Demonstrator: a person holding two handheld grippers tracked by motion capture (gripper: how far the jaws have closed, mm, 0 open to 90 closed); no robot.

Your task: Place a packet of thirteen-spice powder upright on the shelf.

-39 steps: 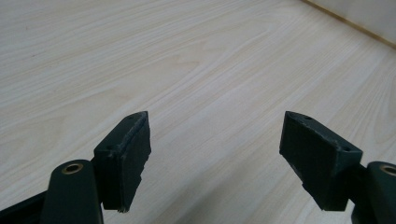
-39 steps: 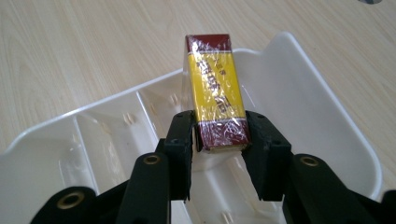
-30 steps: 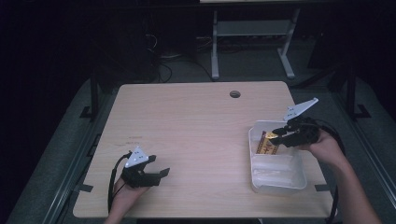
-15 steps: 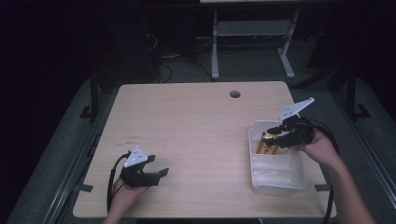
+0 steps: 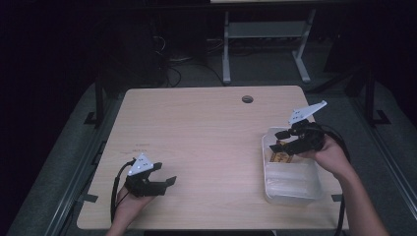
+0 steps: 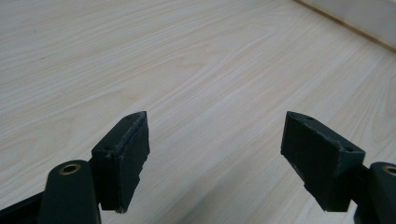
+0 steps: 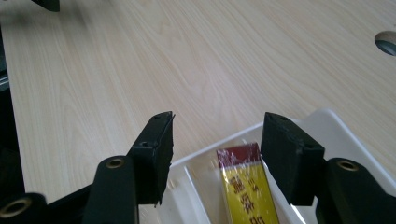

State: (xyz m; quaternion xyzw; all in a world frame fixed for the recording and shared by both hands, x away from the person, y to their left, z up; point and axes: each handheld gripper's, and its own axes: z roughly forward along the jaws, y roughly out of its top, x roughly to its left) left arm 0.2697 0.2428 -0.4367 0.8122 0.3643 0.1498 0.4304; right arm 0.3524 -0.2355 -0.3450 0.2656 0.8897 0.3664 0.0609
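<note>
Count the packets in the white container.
1: a yellow-and-red packet lies at the far end of the white container, just below the open right gripper. The rest of the container looks bare.

Dark room, metal rack [image 5: 265,37] behind table [image 5: 196,132]

A light wooden table [image 5: 206,142] with a round cable hole [image 5: 247,99] near its far edge carries a clear plastic tray [image 5: 290,189] at the right side, near the front.
</note>
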